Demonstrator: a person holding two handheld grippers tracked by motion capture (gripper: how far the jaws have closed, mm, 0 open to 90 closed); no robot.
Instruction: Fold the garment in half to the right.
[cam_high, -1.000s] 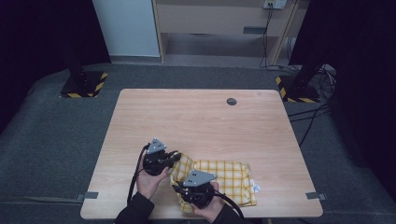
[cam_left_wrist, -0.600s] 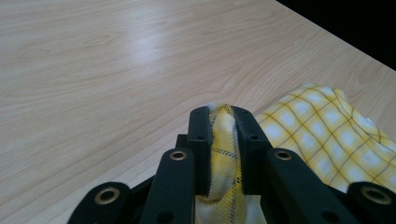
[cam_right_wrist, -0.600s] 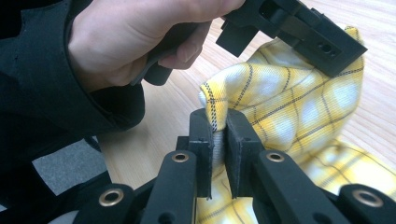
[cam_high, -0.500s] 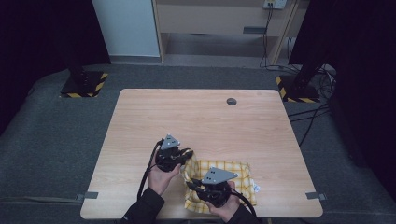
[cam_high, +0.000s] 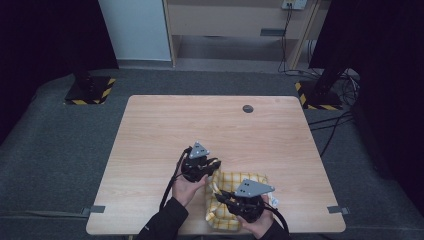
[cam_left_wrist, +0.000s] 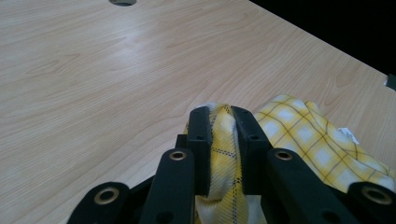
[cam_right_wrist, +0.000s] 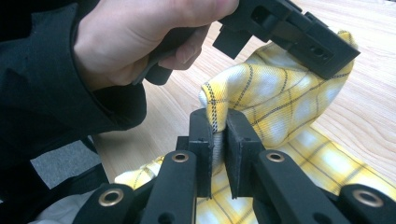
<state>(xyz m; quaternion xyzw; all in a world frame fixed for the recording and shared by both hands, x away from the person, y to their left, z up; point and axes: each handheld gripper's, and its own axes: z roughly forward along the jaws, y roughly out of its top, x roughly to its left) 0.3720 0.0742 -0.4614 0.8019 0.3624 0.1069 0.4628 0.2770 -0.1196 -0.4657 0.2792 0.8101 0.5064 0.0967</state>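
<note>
A yellow checked cloth lies folded near the table's front edge, right of centre. My left gripper is shut on its left rear edge; in the left gripper view a fold of the cloth is pinched between the black jaws. My right gripper is shut on the cloth's near left part, and the right gripper view has the bunched cloth rising from its jaws. The left gripper and the hand holding it hang just above there. A white label sticks out at the cloth's right side.
The wooden table has a round grommet hole near its far edge. Bare wood spreads left and behind the cloth. Grey carpet surrounds the table, with stand bases and cables on it.
Both hands have moved to the right across the table with the cloth's edge in their jaws. The cloth has folded over on itself and now covers less of the table.
</note>
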